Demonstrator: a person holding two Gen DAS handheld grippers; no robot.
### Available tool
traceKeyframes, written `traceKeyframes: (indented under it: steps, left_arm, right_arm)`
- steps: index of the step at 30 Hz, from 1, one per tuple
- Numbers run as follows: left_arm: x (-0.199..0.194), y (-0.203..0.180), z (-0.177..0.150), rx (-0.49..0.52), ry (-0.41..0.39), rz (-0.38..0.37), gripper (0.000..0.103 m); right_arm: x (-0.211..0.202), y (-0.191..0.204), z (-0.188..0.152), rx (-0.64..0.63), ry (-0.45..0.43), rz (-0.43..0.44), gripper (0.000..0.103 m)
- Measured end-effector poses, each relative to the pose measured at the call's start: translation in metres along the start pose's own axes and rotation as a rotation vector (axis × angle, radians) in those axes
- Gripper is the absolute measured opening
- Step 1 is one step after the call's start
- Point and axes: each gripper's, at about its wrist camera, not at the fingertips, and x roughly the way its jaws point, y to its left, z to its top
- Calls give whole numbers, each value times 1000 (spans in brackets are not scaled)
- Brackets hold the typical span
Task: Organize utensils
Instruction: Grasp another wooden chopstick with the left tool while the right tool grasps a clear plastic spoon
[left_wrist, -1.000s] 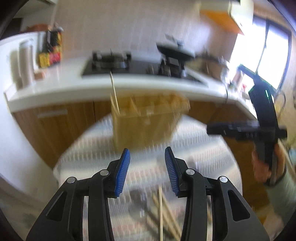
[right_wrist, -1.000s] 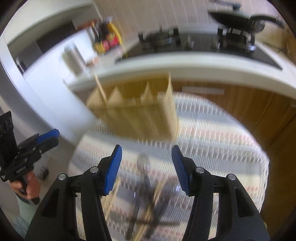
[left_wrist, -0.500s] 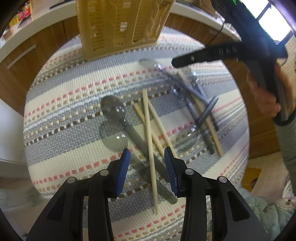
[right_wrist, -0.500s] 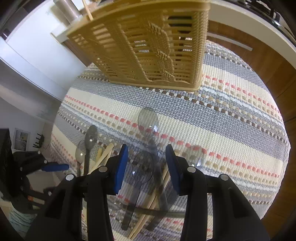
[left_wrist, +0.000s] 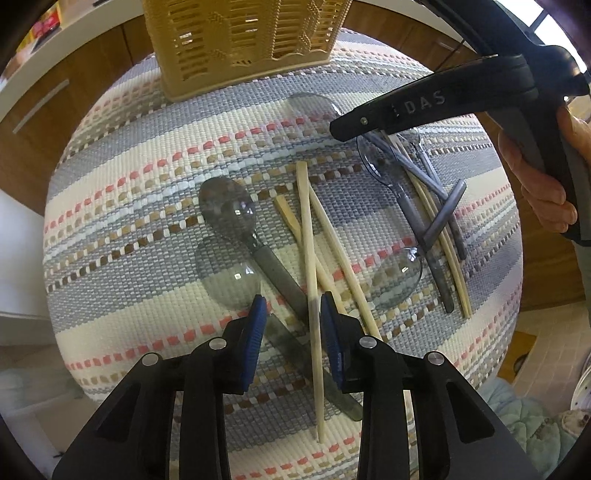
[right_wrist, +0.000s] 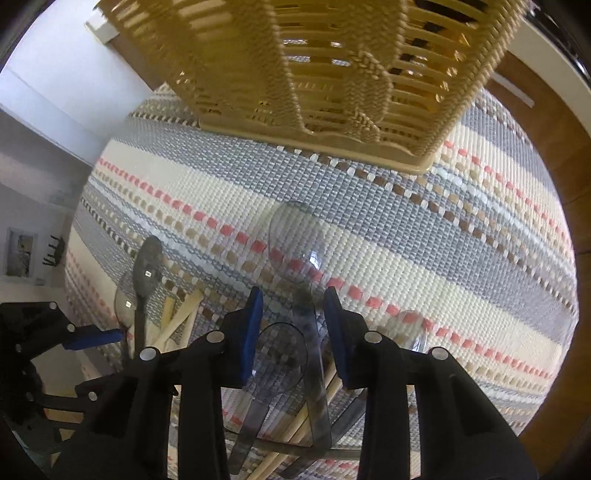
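A tan slotted utensil basket (left_wrist: 240, 37) (right_wrist: 332, 74) stands at the far side of a striped woven mat (left_wrist: 147, 184). Spoons and chopsticks lie loose on the mat. My left gripper (left_wrist: 291, 317) points down with its jaws closing; a pale chopstick (left_wrist: 310, 240) and the handle of a grey spoon (left_wrist: 227, 206) lie between the pads, which do not press them. My right gripper (right_wrist: 294, 314) is also closing over the handle of a clear spoon (right_wrist: 297, 243), with its pads apart from it. A second smoky spoon (right_wrist: 282, 354) lies below it.
A crossed heap of grey spoons and chopsticks (left_wrist: 424, 206) lies under the right gripper's black body (left_wrist: 424, 107), held by a person's hand (left_wrist: 546, 177). A clear spoon (left_wrist: 229, 275) lies left of the chopsticks. Wooden cabinets (left_wrist: 55, 122) surround the round table.
Both grippers have dropped toward the mat and tipped from level to steeply down. Their jaws have narrowed. The basket has slid to the top of both views.
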Motion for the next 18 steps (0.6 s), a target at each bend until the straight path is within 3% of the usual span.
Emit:
traceKeyframes:
  steps: [4,9,12,14,16,18]
  left_arm:
    - [2,-17,10,52,-12,77,28]
    - [14,-32,22,90,18,105,27]
    - [17,-39,29,91,15,102,27]
    - [18,-41,32,88,15,110,22]
    - [20,-46,36,99,15,135,5]
    - [21,-49,40,97,20,132,5]
  right_arm:
    - [6,15,2,-41,9,-53,25]
    - [13,30,2,-57,17,-67,12]
    - [14,24,-4,-51,13,-47,11]
    - [13,19,-8,-52,6,-37,11]
    - [11,16,-12,-59,-6,-35,11]
    - [9,16,-15,-69,-27,-44,10]
